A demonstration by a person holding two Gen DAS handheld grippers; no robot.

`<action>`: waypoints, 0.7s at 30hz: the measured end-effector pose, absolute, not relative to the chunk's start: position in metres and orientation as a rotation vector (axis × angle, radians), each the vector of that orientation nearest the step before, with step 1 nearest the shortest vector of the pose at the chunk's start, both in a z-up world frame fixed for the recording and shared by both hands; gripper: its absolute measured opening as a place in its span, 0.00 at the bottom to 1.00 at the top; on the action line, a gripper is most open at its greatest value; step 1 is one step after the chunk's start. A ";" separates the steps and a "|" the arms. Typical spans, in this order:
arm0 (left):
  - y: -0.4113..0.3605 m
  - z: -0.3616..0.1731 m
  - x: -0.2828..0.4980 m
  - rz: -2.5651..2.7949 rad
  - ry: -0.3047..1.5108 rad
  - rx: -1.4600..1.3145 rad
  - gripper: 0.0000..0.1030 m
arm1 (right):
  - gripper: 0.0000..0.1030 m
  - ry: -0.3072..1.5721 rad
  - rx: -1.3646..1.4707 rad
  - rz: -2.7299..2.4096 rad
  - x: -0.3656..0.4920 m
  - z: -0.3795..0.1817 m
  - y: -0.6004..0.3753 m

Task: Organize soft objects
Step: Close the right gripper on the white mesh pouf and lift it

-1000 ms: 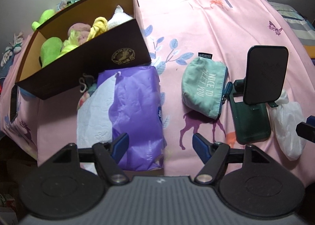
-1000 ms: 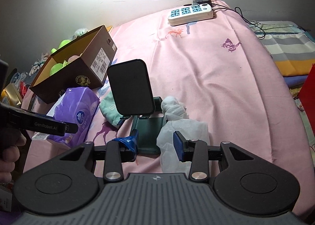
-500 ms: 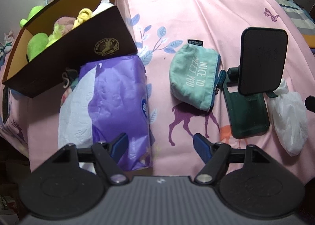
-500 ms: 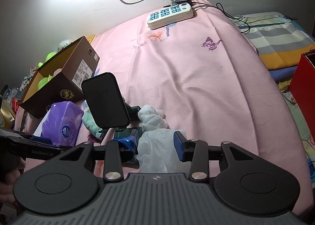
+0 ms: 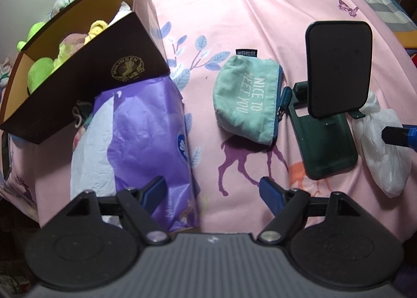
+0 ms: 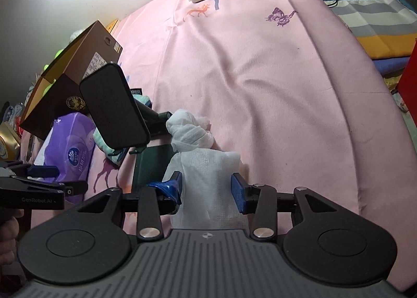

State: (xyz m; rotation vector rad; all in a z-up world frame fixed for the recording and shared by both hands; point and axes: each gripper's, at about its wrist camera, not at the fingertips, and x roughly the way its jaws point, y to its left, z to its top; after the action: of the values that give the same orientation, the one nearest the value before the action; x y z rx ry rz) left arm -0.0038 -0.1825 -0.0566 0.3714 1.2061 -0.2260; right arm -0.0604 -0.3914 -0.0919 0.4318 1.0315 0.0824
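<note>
At the far left a brown cardboard box (image 5: 86, 81) lies tipped toward the camera on the pink printed sheet (image 5: 234, 19), its open side showing green, yellow and pink plush pieces already gathered inside; it looks to be the collection point for the soft things. Touching its front wall is a purple tissue pack (image 5: 146, 141), glossy and crinkled, with white embossed paper showing down its left side. The left gripper (image 5: 212, 193) hovers over the pack's near end with its jaws spread wide and having just been opening; the left pad overlaps the pack's edge in view, the right one stands over bare sheet, and nothing is pinched. That wide stance probably suits the pack's bulk, if the pack is its target. Further right lies a teal fabric pouch (image 5: 247, 105), flat and slack, printed "NICE TO MEET YOU", with a blue zip along one edge. Just beside it stands a dark green phone stand (image 5: 325, 147), rigid and likely no part of the sorting. Against the stand's right side rests a white knotted cloth bundle (image 6: 206, 167), thin, crumpled and tied at its far end. The right gripper (image 6: 206, 190) straddles its near end, jaws parted and having just been opening, pads close on either side but not pressing.
</note>
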 end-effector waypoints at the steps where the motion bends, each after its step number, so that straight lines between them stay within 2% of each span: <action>1: -0.183 -0.057 -0.003 -0.226 1.205 0.374 0.78 | 0.24 1.049 0.424 0.082 -0.059 -0.096 -0.390; 8: -0.184 -0.057 -0.003 -0.228 1.200 0.384 0.78 | 0.26 1.046 0.391 0.045 -0.060 -0.101 -0.382; 17: -0.182 -0.056 -0.005 -0.228 1.193 0.379 0.78 | 0.00 1.007 0.388 0.011 -0.071 -0.094 -0.381; 21: -0.182 -0.055 -0.006 -0.229 1.190 0.369 0.78 | 0.00 0.970 0.445 -0.013 -0.078 -0.087 -0.390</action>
State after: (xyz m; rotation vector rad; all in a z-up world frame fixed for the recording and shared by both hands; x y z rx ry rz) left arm -0.0059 -0.1818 -0.0548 0.3691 1.1902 -0.2289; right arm -0.0781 -0.3904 -0.0873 0.4455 0.9702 -0.0126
